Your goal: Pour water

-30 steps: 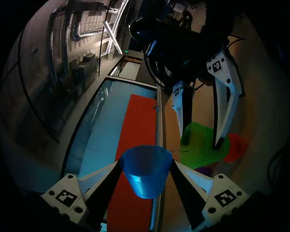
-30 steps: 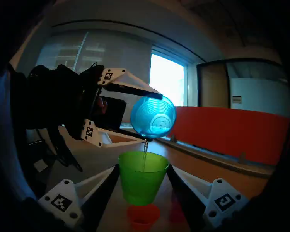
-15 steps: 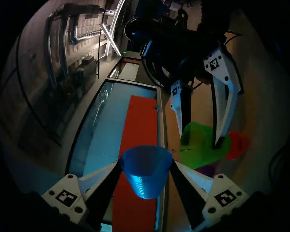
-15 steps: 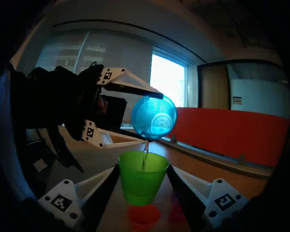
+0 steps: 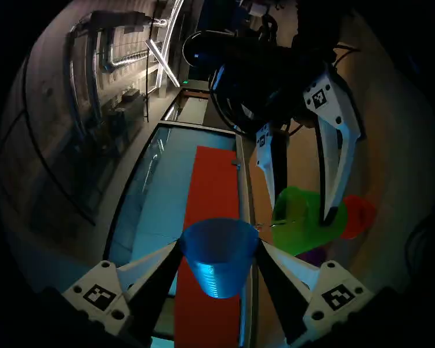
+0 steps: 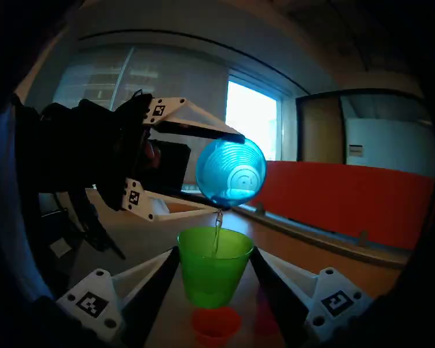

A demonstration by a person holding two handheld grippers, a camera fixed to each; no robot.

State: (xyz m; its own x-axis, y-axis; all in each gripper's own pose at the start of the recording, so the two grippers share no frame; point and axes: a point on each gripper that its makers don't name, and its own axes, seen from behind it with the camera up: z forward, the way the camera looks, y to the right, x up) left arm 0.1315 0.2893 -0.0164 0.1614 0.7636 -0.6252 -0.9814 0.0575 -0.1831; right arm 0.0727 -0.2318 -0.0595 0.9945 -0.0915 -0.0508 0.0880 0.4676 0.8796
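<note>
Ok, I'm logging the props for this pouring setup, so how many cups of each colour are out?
blue cup: 1
green cup: 1
orange cup: 1
purple cup: 1
Total: 4 cups

Looks like an office to me, the open-plan type. In the right gripper view there's a long wooden desk top (image 6: pixel 333 255) with a red divider panel (image 6: pixel 356 200) along its far edge at about 3 o'clock, the kind that splits up workstations. There's a big bright window (image 6: pixel 249 124) at 12 and greyed-over panes (image 6: pixel 159 78) next to it at 11. The left gripper view has exposed ceiling pipes (image 5: pixel 122 55) at 10 o'clock and strip lights (image 5: pixel 165 64) at 11, so it's a bit industrial.
</note>
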